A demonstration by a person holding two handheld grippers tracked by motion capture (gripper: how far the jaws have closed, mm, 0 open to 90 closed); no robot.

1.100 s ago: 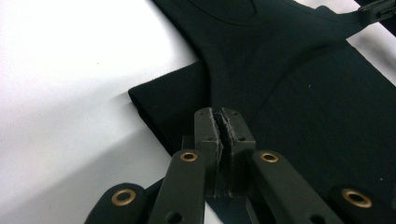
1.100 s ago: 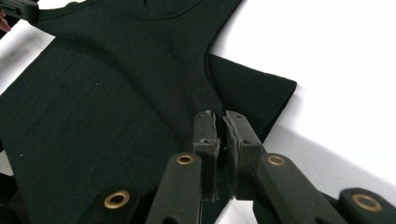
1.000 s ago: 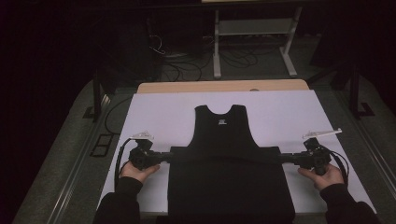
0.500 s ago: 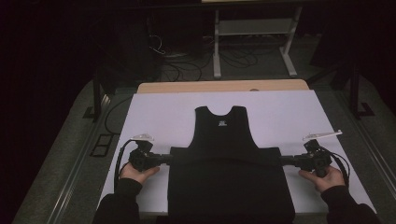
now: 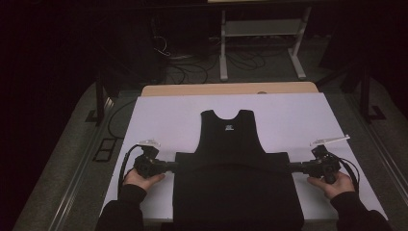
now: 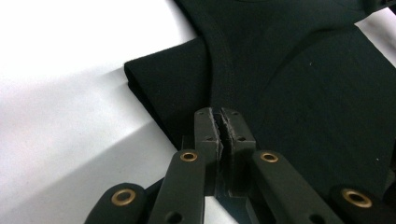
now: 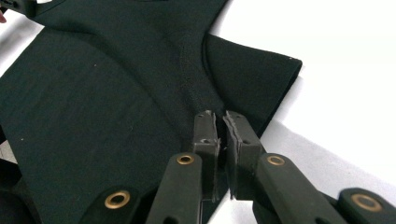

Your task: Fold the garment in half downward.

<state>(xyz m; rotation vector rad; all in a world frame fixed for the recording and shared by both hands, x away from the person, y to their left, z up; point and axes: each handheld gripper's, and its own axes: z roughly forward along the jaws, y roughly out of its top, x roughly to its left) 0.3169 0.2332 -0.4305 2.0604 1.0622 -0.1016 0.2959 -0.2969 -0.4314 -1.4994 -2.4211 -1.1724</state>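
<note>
Black sleeveless top (image 5: 233, 178) lies flat on white sheet (image 5: 288, 115) covering tabletop, neckline at far end. Left hand-held gripper (image 5: 174, 166) at top's left edge, jaws pressed together pinching fabric fold. Right hand-held gripper (image 5: 290, 167) at top's right edge, jaws likewise clamped on fabric.

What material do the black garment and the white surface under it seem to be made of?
The black garment looks like a soft knitted fabric, matt, with a stitched seam along its edge and a thick folded layer. The white surface looks like a smooth sheet, perhaps paper or plastic, with a faint sheen; the pictures leave it open.
</note>
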